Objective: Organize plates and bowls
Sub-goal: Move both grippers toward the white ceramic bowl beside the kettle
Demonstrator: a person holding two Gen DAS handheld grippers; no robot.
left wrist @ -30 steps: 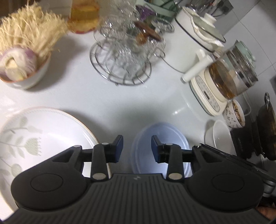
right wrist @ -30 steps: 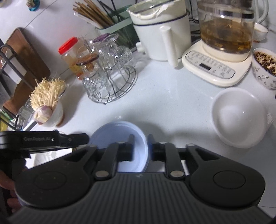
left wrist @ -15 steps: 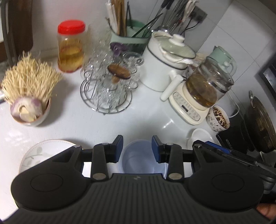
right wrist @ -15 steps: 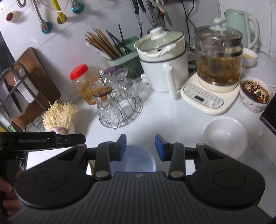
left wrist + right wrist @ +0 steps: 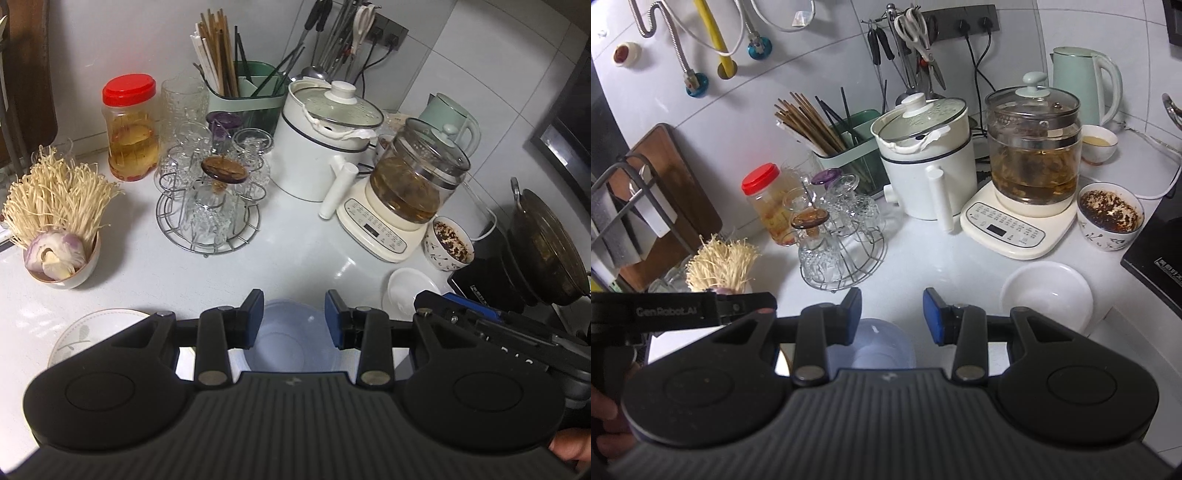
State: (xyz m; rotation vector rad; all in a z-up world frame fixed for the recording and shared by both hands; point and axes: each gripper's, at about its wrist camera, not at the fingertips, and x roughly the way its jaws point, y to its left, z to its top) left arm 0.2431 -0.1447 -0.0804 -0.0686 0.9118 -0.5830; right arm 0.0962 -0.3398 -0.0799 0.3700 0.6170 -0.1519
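- Left gripper point(image 5: 294, 317) and right gripper point(image 5: 892, 316): jaws apart, empty.
- Pale blue bowl point(image 5: 291, 341) on the counter point(image 5: 288, 266) below both.
- White bowl point(image 5: 1046, 295), apparently empty, near the counter's right edge.

Home kitchen — kettle point(image 5: 1086, 66), chopsticks point(image 5: 805, 123)

A bare stretch of white table point(image 5: 295, 258) lies open between the wire glass rack point(image 5: 208, 218) and the tea-maker base point(image 5: 384, 229). Behind it, the white pot point(image 5: 317, 147), red-lidded jar point(image 5: 129, 129) and utensil holder point(image 5: 251, 92) wall off the back. A blue bowl point(image 5: 291, 339), white bowl point(image 5: 1047, 295), patterned plate point(image 5: 88, 332) and speckled cup point(image 5: 1108, 218) crowd the near edge.
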